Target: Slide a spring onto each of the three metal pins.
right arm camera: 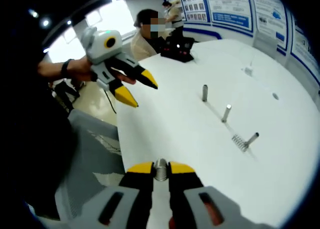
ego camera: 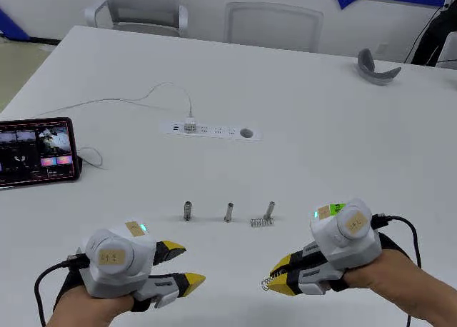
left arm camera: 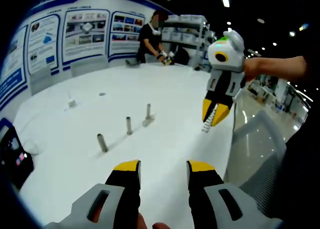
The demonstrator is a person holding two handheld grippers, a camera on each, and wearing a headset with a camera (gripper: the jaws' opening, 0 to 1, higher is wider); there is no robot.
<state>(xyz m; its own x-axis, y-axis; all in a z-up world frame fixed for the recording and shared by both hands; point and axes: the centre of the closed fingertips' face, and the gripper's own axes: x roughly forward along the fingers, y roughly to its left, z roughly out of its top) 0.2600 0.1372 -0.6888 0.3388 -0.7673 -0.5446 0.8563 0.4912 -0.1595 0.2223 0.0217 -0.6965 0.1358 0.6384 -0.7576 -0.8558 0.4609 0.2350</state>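
Observation:
Three short metal pins stand upright in a row on the white table: left pin (ego camera: 188, 210), middle pin (ego camera: 228, 212), right pin (ego camera: 270, 210). One spring (ego camera: 262, 222) lies on the table against the right pin's base (right arm camera: 240, 141). My right gripper (ego camera: 275, 280) is near the table's front edge, right of the pins, shut on a second spring (right arm camera: 160, 170) that sticks out past its tips (left arm camera: 209, 123). My left gripper (ego camera: 182, 264) hovers front left of the pins, open with nothing between its yellow-tipped fingers (left arm camera: 162, 166).
A tablet (ego camera: 36, 152) lies at the left edge, with a white power strip (ego camera: 211, 131) and its cable behind the pins. A grey curved object (ego camera: 378, 66) sits far right. Chairs stand beyond the table. A person stands in the background (left arm camera: 150, 36).

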